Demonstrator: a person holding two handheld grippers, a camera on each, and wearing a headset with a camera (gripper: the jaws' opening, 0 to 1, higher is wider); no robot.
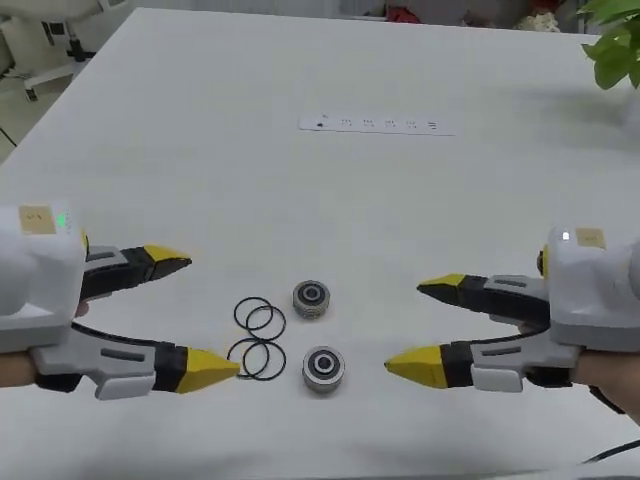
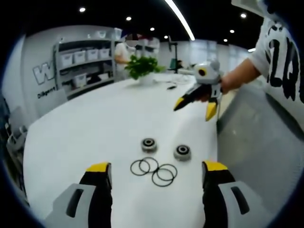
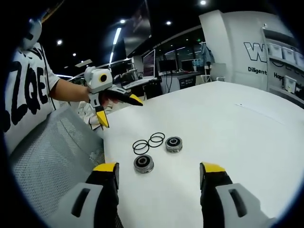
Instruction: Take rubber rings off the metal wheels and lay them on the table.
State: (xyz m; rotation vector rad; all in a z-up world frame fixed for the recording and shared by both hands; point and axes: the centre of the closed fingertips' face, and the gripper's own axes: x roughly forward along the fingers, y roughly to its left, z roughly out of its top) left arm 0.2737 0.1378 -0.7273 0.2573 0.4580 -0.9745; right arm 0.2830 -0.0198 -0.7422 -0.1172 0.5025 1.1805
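Four black rubber rings (image 1: 258, 338) are laid flat on the white table (image 1: 300, 200), close to the edge nearest the person and roughly halfway along it. They're bunched as two overlapping pairs, one pair behind the other. Just to their right, two metal wheels are set down flat: the far wheel (image 1: 311, 298) beside the rear pair, and the near wheel (image 1: 323, 367) just beside the front pair, not touching. Whether any ring is left on either wheel can't be told, they're too small for that.

In the head view, rings and wheels are seen between the left gripper (image 1: 213, 316) and the right gripper (image 1: 402, 327), with the tips pointed inward at each other. Both pairs of jaws are spread wide and nothing is gripped. One left tip appears over the edge of the front pair; the right tips are a bit further off from the wheels.

What gets added by the gripper views is height: in each, the other gripper is seen raised off the table. In the left gripper view the rings are framed right between its own jaws, with the wheels just beyond. In the right gripper view the near wheel comes first, with the rings and the other wheel behind.

Further out, a white socket strip (image 1: 375, 124) is set toward the far edge, and a green plant (image 1: 612, 40) is by the far right corner.
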